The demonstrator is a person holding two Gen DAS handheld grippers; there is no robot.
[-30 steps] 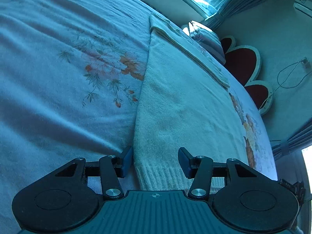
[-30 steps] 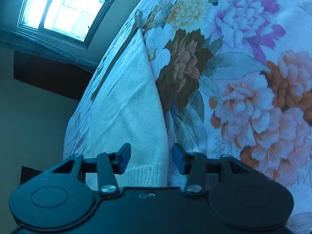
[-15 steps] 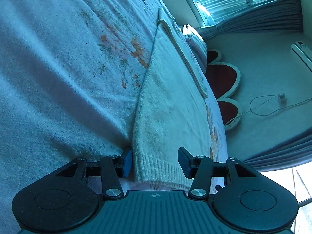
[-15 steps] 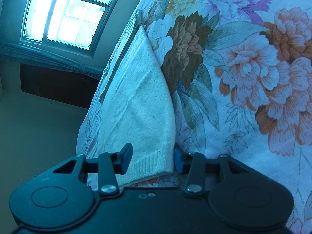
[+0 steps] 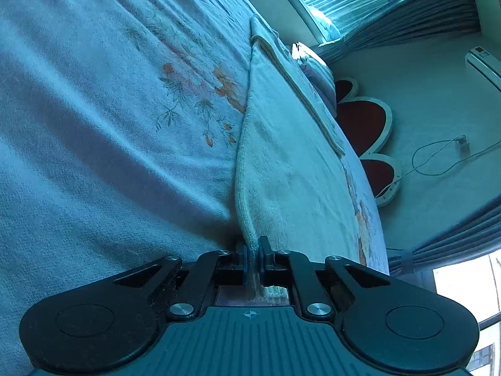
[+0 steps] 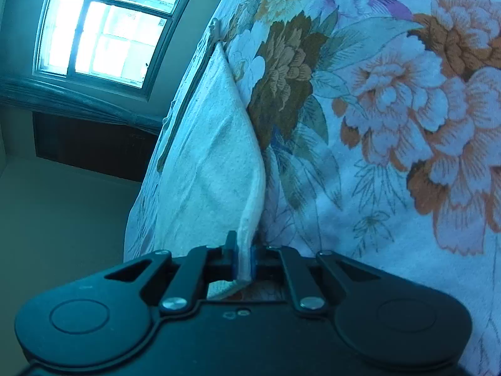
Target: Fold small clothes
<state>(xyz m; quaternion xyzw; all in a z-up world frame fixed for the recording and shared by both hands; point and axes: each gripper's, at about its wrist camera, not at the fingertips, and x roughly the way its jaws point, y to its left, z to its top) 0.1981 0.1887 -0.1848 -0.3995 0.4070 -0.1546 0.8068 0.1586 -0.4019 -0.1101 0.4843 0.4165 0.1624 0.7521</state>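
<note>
A small cream knitted sweater (image 5: pixel 281 163) lies lengthwise on a flowered bedspread (image 5: pixel 109 125). My left gripper (image 5: pixel 253 250) is shut on the sweater's ribbed hem at its left corner, and the cloth bunches into a ridge between the jaws. In the right wrist view the same sweater (image 6: pixel 213 163) stretches away from me. My right gripper (image 6: pixel 243 250) is shut on its hem at the right corner, lifting a fold of cloth off the bedspread (image 6: pixel 391 109).
A folded sleeve lies along the sweater's far side (image 5: pixel 300 91). A pillow (image 5: pixel 316 62) and a red scalloped headboard (image 5: pixel 363 122) stand beyond the bed's edge. Curtains (image 5: pixel 407 28) and windows (image 6: pixel 103 28) are behind. A cable hangs on the wall (image 5: pixel 438 159).
Both grippers were open around the hem corners and have closed on the cloth. The hem now bunches up and rises between each pair of jaws.
</note>
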